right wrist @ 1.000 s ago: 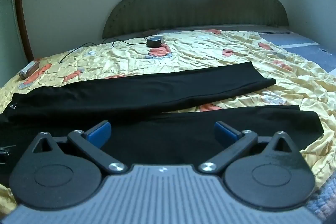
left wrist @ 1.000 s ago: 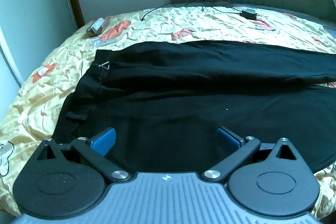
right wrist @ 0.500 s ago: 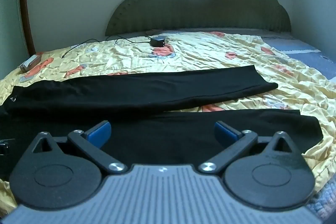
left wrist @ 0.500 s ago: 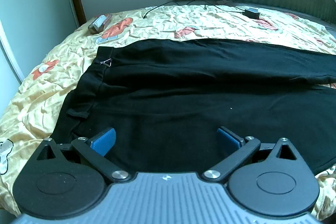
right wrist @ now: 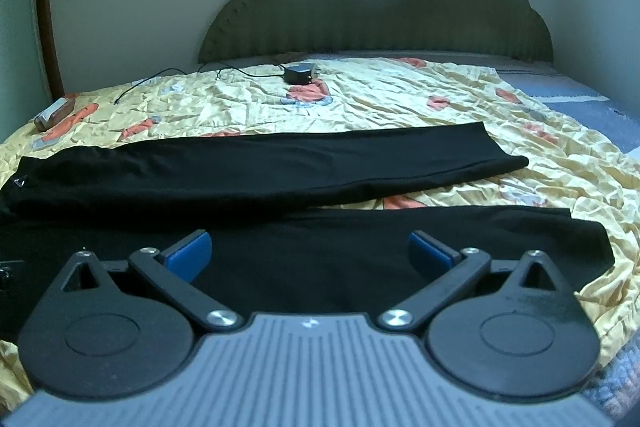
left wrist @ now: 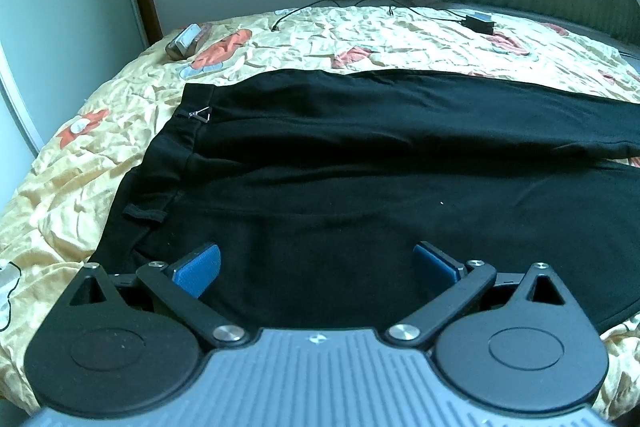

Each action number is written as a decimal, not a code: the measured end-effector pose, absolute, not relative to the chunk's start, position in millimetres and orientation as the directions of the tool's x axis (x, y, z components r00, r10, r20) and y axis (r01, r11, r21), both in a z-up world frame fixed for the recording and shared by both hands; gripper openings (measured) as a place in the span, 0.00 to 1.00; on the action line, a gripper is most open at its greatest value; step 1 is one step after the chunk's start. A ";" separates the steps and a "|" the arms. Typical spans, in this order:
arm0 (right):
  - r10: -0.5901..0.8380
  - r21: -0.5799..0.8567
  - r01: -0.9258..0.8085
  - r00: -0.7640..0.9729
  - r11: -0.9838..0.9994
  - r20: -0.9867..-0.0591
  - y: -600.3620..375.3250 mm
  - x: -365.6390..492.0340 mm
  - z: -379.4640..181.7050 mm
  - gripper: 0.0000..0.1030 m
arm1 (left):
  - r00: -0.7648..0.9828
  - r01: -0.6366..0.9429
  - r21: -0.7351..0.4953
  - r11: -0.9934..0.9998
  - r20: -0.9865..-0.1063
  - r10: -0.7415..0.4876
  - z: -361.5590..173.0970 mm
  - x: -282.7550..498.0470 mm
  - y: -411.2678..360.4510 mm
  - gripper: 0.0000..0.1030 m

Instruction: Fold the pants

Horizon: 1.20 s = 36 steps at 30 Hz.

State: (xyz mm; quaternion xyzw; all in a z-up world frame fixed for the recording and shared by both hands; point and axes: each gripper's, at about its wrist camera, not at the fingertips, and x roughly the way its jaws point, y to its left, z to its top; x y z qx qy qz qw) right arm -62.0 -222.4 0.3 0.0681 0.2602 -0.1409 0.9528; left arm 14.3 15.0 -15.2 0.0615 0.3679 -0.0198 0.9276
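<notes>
Black pants (left wrist: 360,155) lie flat on the yellow bedspread, waistband (left wrist: 180,143) at the left, both legs stretching right. In the right wrist view the far leg (right wrist: 280,167) and the near leg (right wrist: 400,247) lie side by side, slightly splayed at the cuffs. My left gripper (left wrist: 318,265) is open and empty, over the near hip area. My right gripper (right wrist: 308,253) is open and empty, over the near leg's lower half.
A yellow flowered bedspread (right wrist: 400,95) covers the bed. A black charger with a cable (right wrist: 298,73) lies near the green headboard (right wrist: 380,7). A small box (left wrist: 186,41) lies at the far left edge. A wall stands left of the bed.
Both grippers have shifted slightly, and the views have tilted up a little. The pants have not moved.
</notes>
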 end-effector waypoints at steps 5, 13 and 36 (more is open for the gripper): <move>-0.245 0.039 0.315 0.806 0.948 -0.539 -220.5 -57.8 -3.9 1.00 | 0.731 0.091 0.095 0.991 -0.682 -0.001 -14.6 12.8 13.7 1.00; -0.245 0.035 0.313 0.804 0.949 -0.542 -218.8 -55.2 -6.4 1.00 | 0.735 0.098 0.092 0.991 -0.678 -0.010 -14.1 12.0 13.5 1.00; -0.204 0.019 0.252 0.823 0.968 -0.531 -211.7 -45.5 -3.5 1.00 | 0.738 0.109 0.095 0.989 -0.675 -0.016 -12.8 22.3 18.2 1.00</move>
